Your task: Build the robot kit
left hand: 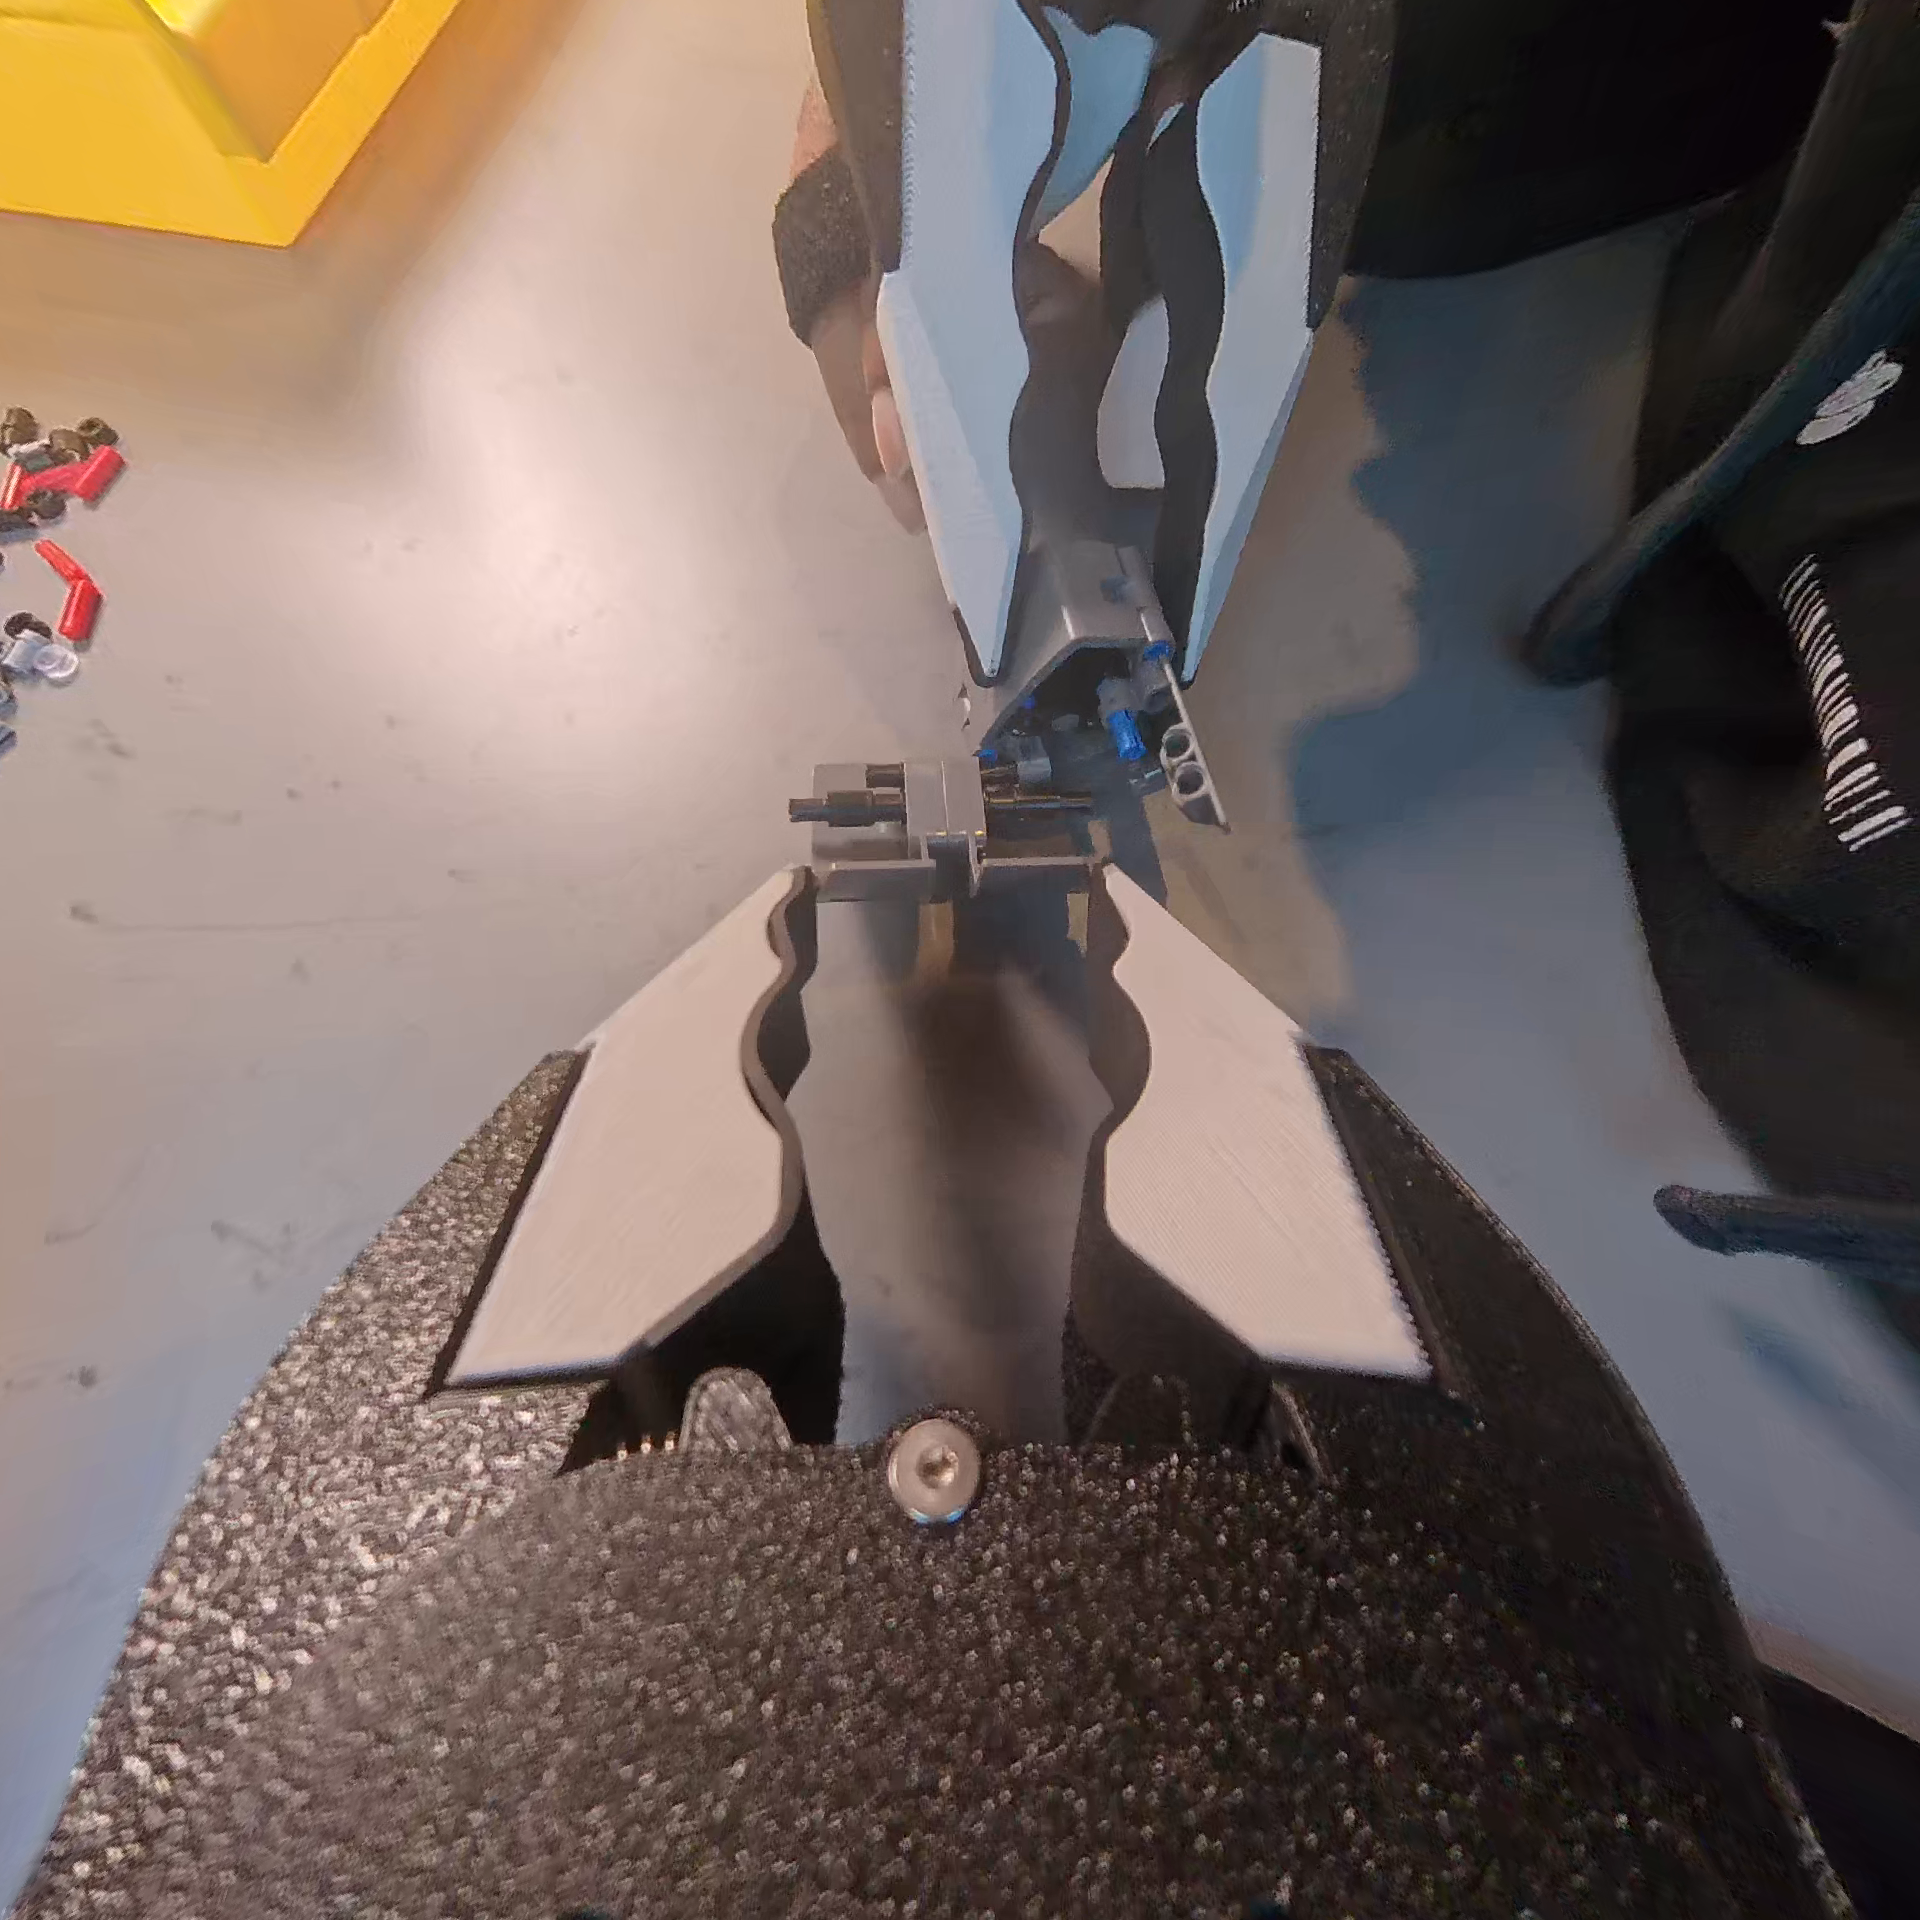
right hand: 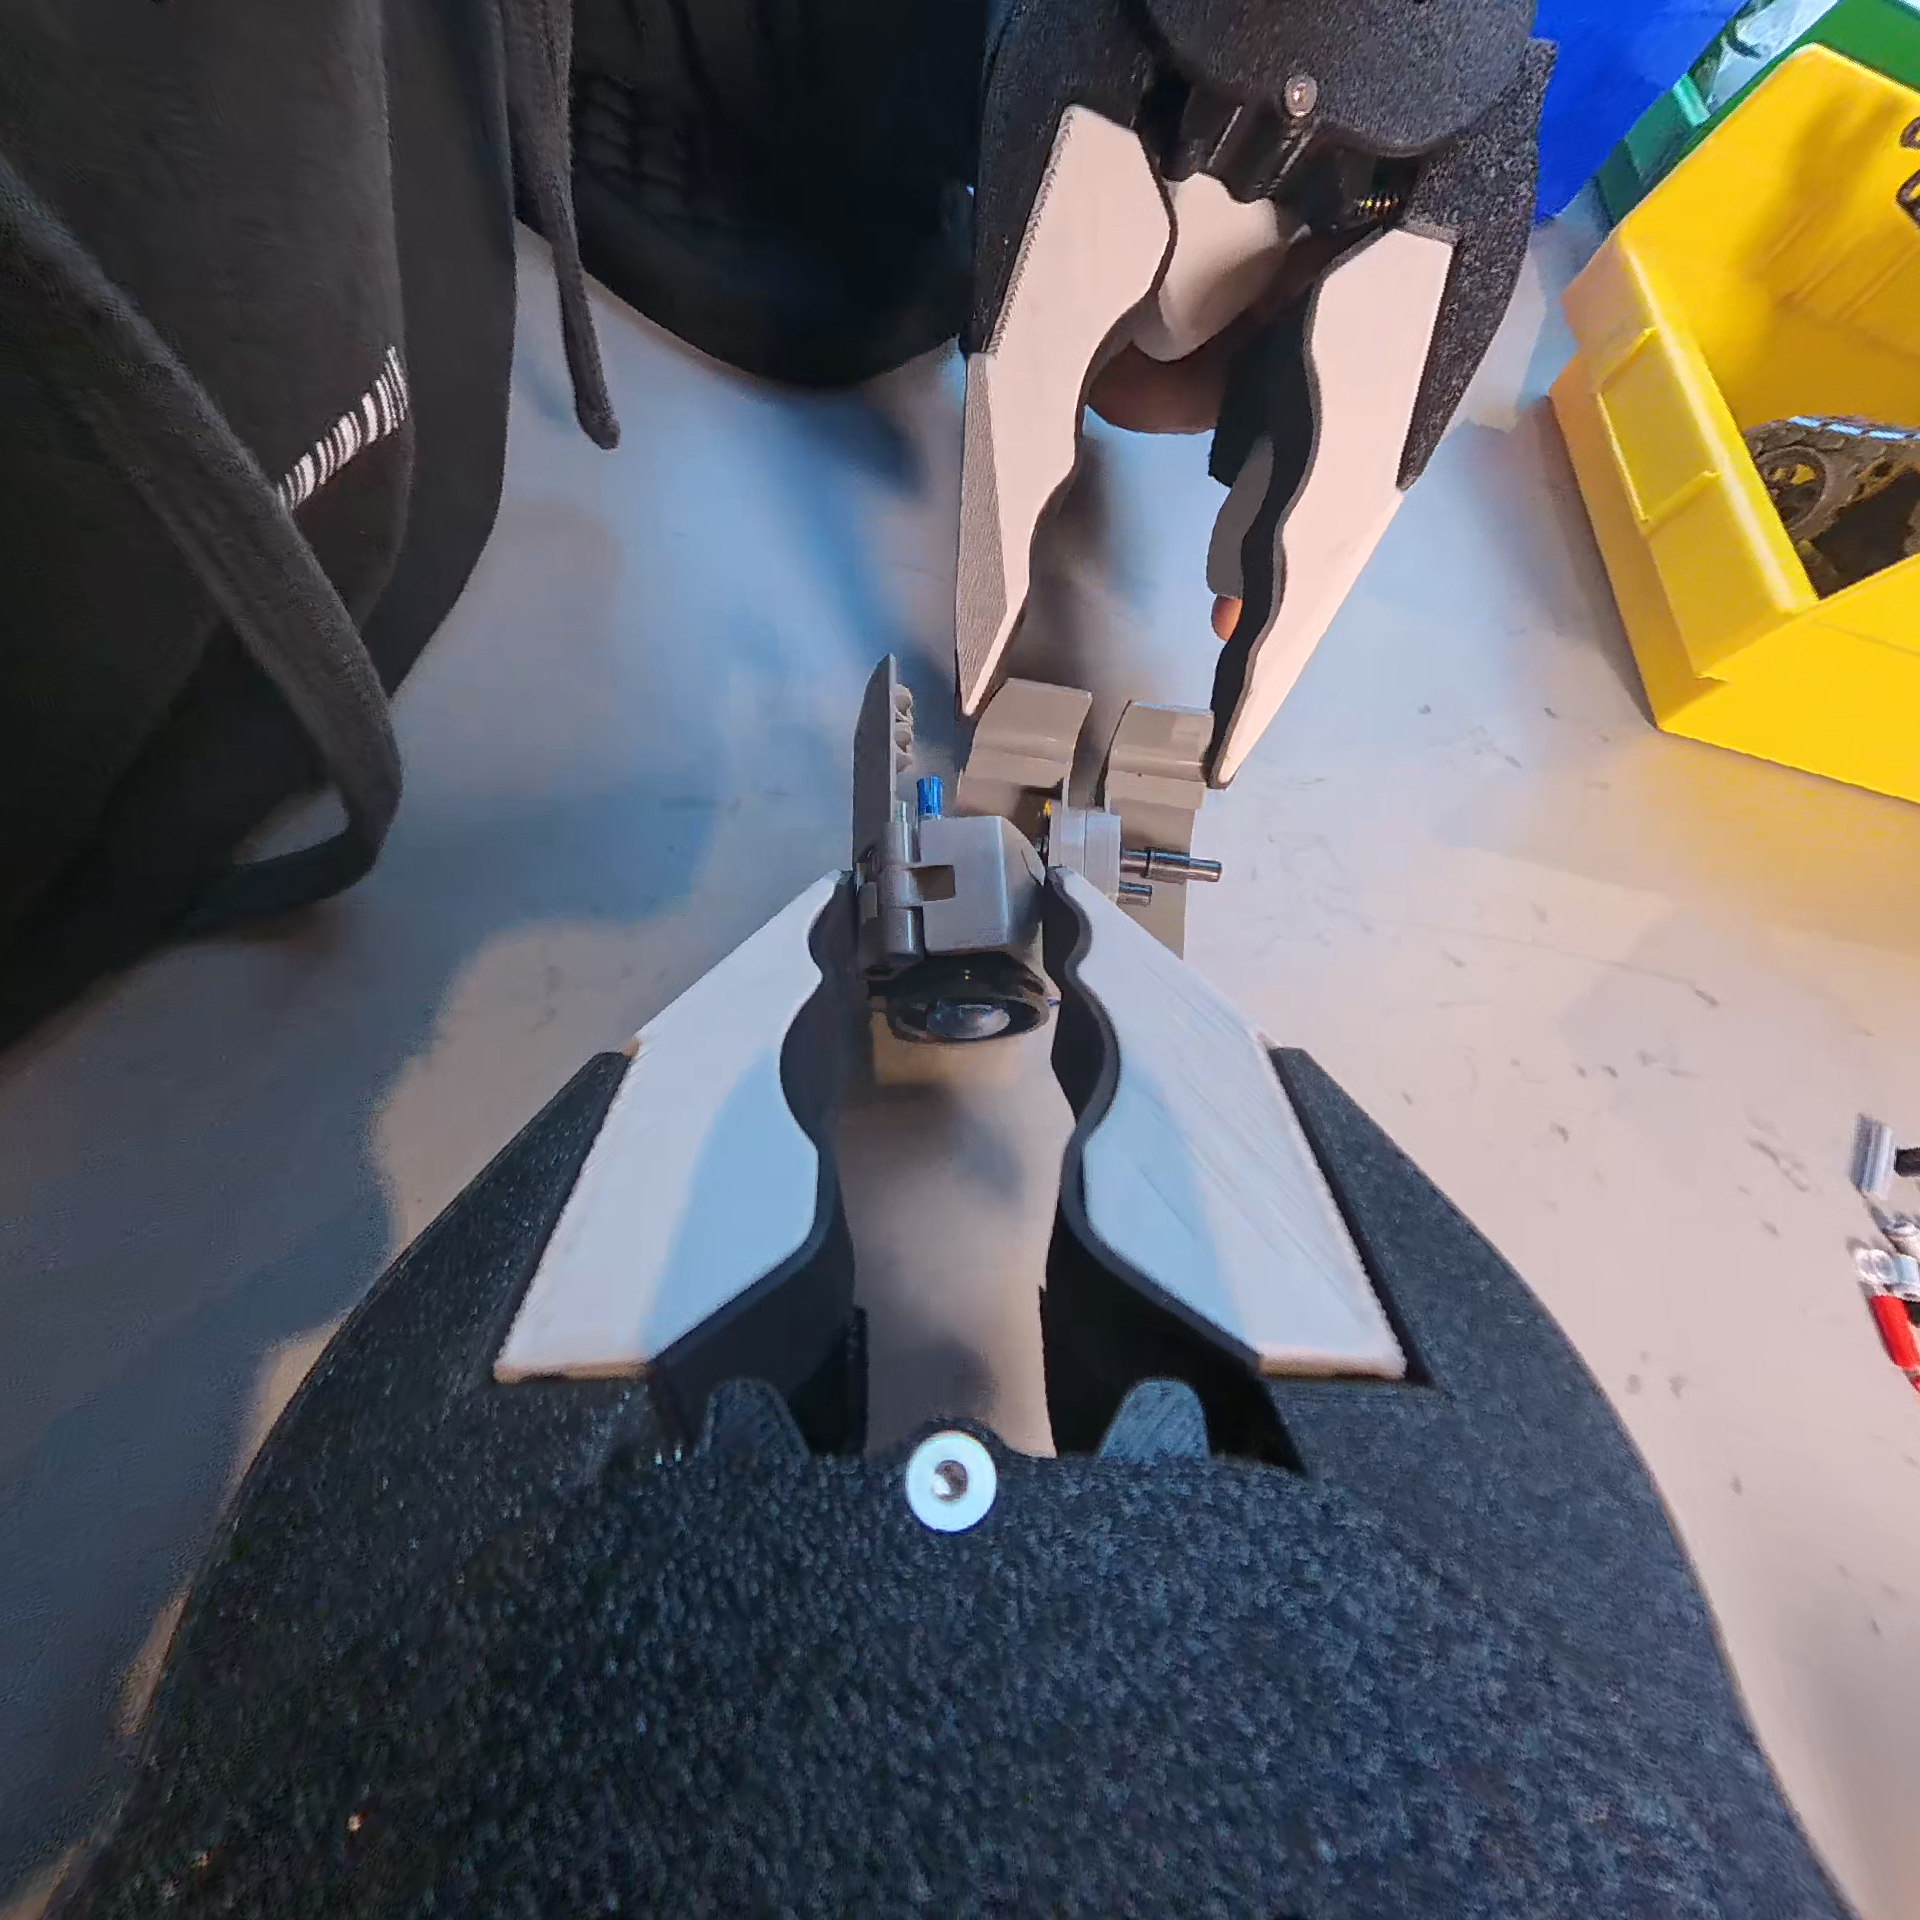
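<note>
A: What is each gripper doing?

B: Both clamp one grey brick assembly [right hand: 1029, 831] held just above the table [left hand: 468, 831]. The right gripper [right hand: 945, 883] has its fingers closed on the near block, the end with the dark round part. The left gripper [left hand: 951, 883] pinches the two grey blocks at the far end.

A: Why a grip at each end?

B: My guess — it steadies both halves so they can be pressed together or turned against each other. Small dark pins stick out sideways from the middle, and a blue pin [right hand: 928, 795] stands beside the grey beam [right hand: 878, 748].

A: What lies around them?

B: A yellow bin [right hand: 1714, 540] holding a dark wheeled piece sits well apart. Loose red, black and grey parts [left hand: 57, 540] lie scattered on the table near the left gripper's side. A person's black hoodie [right hand: 208, 416] hangs close — its cord dangles near the work.
</note>
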Tool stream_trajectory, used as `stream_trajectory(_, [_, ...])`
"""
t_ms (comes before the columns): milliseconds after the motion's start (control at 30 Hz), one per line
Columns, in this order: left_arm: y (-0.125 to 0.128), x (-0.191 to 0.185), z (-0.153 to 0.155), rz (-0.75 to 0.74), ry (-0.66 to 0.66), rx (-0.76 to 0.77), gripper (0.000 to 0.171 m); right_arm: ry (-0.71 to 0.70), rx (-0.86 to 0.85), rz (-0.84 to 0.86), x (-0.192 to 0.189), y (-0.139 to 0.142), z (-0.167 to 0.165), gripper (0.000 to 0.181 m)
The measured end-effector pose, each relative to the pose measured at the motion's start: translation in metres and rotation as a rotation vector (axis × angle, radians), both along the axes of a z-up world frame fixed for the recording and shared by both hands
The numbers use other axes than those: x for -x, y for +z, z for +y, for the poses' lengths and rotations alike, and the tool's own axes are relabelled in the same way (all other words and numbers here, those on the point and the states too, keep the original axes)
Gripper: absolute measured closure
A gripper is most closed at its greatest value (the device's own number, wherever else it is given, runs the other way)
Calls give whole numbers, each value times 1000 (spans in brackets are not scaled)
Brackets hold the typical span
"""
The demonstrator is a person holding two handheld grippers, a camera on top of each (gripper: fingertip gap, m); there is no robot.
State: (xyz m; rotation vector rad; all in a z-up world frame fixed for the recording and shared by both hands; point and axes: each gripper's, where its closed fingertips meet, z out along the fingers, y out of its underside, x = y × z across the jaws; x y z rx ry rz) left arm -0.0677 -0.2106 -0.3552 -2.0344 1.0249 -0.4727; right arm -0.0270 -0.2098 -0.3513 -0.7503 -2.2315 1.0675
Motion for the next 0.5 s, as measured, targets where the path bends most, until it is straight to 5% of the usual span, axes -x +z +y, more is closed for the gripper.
stream_trajectory(500, [-8, 3, -3, -42, 17, 89, 120, -4, 12, -13, 4, 0, -2, 146])
